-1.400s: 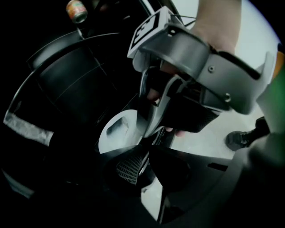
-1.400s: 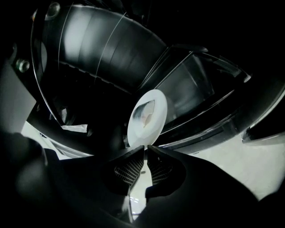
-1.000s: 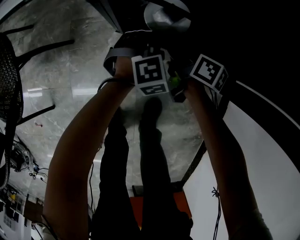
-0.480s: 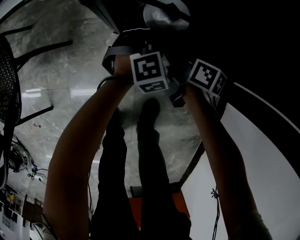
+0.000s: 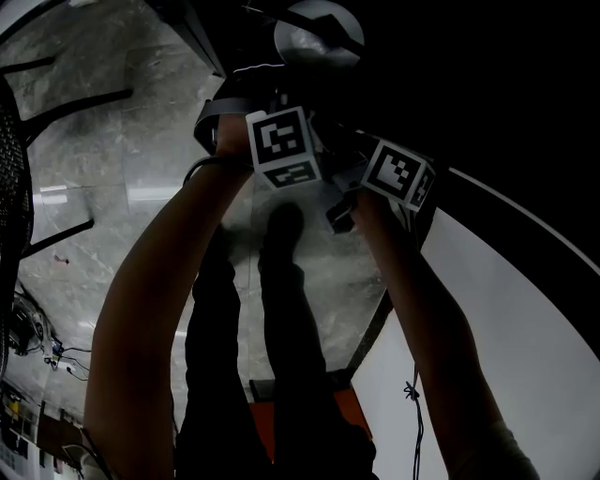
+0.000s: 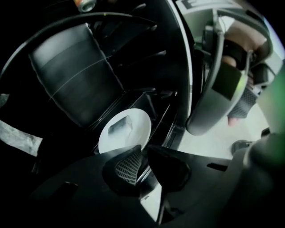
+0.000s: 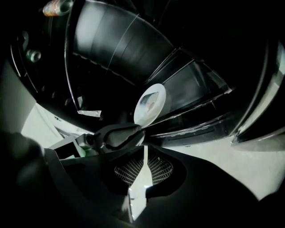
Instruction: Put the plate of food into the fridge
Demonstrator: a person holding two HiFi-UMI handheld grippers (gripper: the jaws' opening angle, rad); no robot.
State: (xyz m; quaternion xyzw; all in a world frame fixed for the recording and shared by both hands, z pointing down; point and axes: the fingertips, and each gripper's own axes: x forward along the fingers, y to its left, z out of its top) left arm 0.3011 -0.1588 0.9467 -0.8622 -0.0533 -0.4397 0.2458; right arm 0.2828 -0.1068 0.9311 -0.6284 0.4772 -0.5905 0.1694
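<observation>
A white plate [image 6: 126, 130] with a pale piece of food [image 6: 121, 126] lies low inside the dark fridge, over a black shelf [image 6: 73, 71]. My left gripper [image 6: 143, 150] is shut on the plate's near rim. In the right gripper view the plate [image 7: 150, 103] is just ahead, with the left gripper's tip [image 7: 119, 136] at its edge. My right gripper [image 7: 145, 144] is shut with nothing between its pads, just short of the plate. In the head view the plate [image 5: 314, 36] shows dimly beyond both marker cubes [image 5: 281, 147] [image 5: 396, 175].
The white fridge door [image 5: 525, 356] stands open at the right. A can [image 6: 84, 4] sits high in the fridge. A black chair [image 5: 19, 169] stands at the left on the marble floor [image 5: 112, 131]. My own legs [image 5: 281, 328] are below the hands.
The whole head view has slid a little up and to the left. Hands, grippers and plate keep their places relative to one another.
</observation>
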